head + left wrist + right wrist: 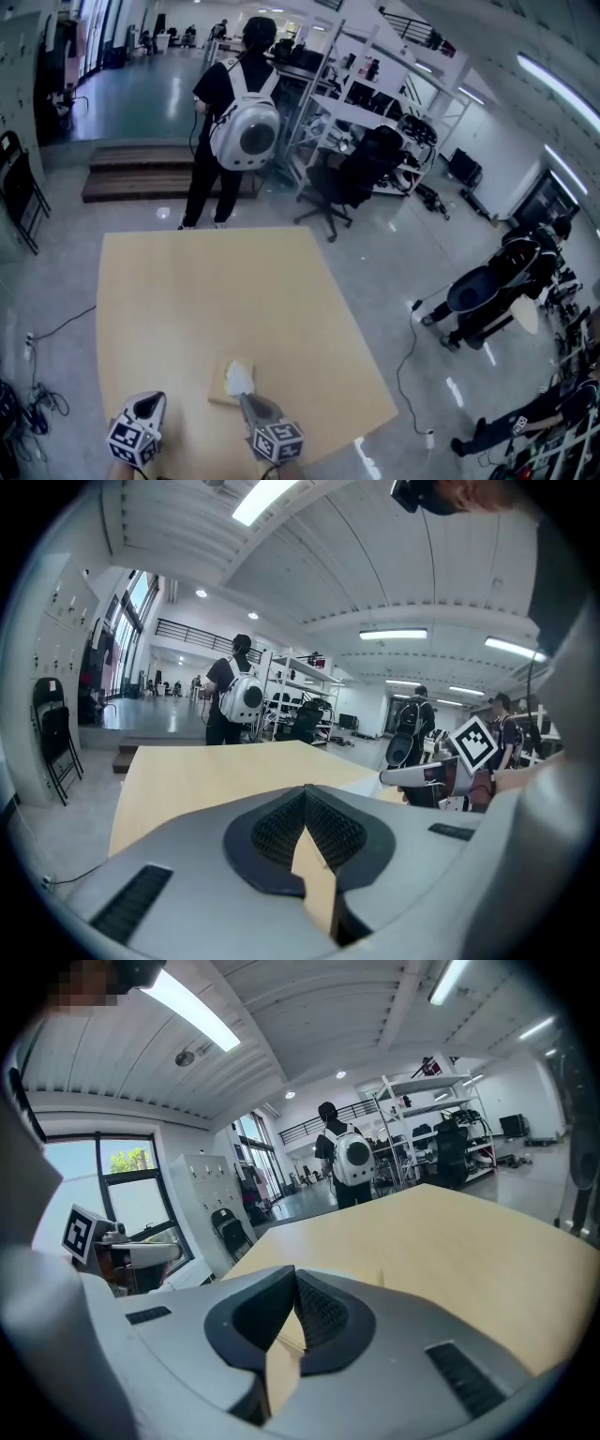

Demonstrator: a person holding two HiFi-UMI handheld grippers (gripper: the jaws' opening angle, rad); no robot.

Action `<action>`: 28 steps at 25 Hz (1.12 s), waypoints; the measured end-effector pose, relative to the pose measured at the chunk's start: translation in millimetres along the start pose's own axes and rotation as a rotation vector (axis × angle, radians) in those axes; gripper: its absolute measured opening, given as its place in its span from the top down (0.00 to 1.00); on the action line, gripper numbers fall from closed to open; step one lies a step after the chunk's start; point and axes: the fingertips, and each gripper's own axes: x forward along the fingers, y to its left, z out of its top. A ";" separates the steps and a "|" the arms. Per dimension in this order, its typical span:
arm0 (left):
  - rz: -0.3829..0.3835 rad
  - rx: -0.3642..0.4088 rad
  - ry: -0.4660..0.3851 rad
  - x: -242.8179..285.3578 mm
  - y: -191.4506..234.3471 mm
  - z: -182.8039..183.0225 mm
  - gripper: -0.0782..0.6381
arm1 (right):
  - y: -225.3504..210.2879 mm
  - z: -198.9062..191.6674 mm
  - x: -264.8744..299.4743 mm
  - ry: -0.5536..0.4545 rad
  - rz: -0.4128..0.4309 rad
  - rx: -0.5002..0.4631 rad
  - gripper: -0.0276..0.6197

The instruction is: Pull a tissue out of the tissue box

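A flat tan tissue box (218, 389) lies on the wooden table (206, 300), near the close edge. A white tissue (240, 377) sticks up out of its top. The right gripper (249, 403) is just beside the box, its jaws pinched together with nothing in them. The left gripper (147, 406) is off to the side, also closed tight and empty.

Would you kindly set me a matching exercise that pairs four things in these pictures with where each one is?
1 tissue box
2 white backpack
3 black office chair
4 left gripper

A on a person's back
B over the table's near left part
C on the table, by the right gripper
D on the floor beyond the table

Pairs: 1-C, 2-A, 3-D, 4-B
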 end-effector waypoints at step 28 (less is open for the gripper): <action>0.006 0.086 -0.098 -43.8 -22.5 31.3 0.88 | 36.2 49.5 -58.6 -0.170 -0.039 -0.089 0.95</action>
